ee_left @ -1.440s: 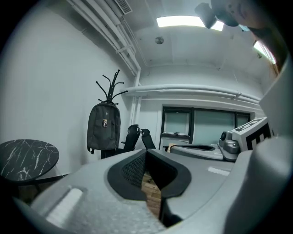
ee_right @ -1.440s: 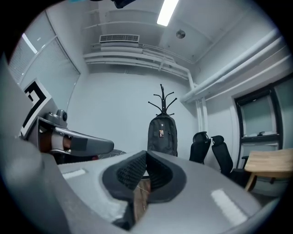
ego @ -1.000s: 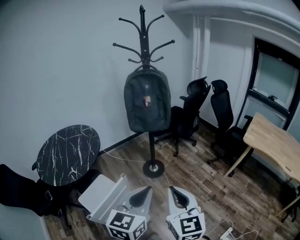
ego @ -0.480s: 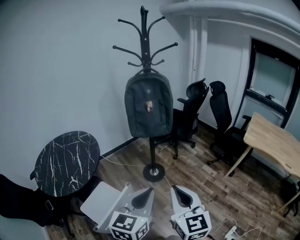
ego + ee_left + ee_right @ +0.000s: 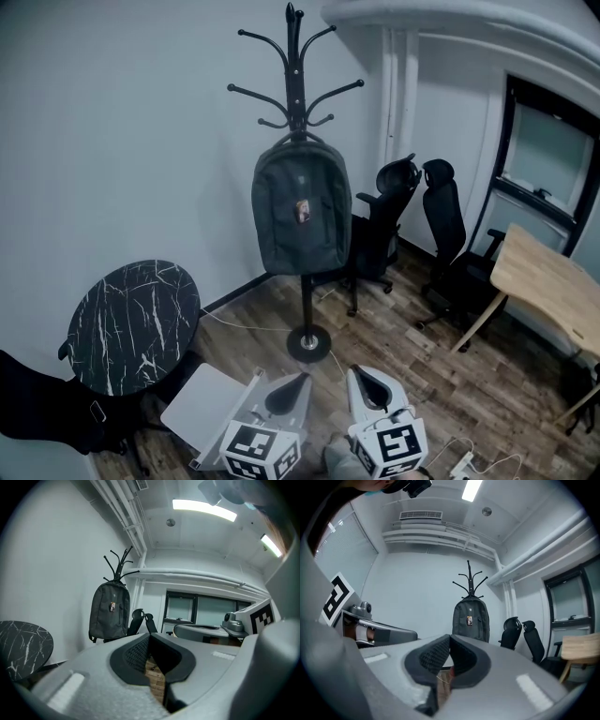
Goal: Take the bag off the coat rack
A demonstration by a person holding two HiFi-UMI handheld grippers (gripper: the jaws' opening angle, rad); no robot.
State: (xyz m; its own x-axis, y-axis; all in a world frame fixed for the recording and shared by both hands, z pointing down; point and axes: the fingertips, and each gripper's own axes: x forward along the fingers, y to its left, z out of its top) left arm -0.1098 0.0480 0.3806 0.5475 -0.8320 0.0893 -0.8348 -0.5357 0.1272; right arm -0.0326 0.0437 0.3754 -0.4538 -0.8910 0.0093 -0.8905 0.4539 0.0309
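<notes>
Bag not yet reached
The bag [image 5: 301,216] hangs on the coat rack [image 5: 296,75], well apart from the left gripper [image 5: 291,389] and right gripper [image 5: 370,384]; both sets of fingers are closed and empty, so approach, grasp and lift-off remain.

Round surface [image 5: 136,323]: black top with white veining, at the left by the wall.
Office chair [image 5: 384,230]: black, high-backed, near the room's corner.
Second office chair [image 5: 448,234]: black, just beside the first.
Wooden surface [image 5: 548,286]: pale top on slanted legs, at the right below the window.
Window [image 5: 548,159]: dark-framed.
Floor [image 5: 403,366]: dark wood planks.
Cable [image 5: 248,325]: white, lying along the floor.
Ceiling light [image 5: 204,509]: long strip, lit.
Vent [image 5: 421,515]: slatted grille, high up.
</notes>
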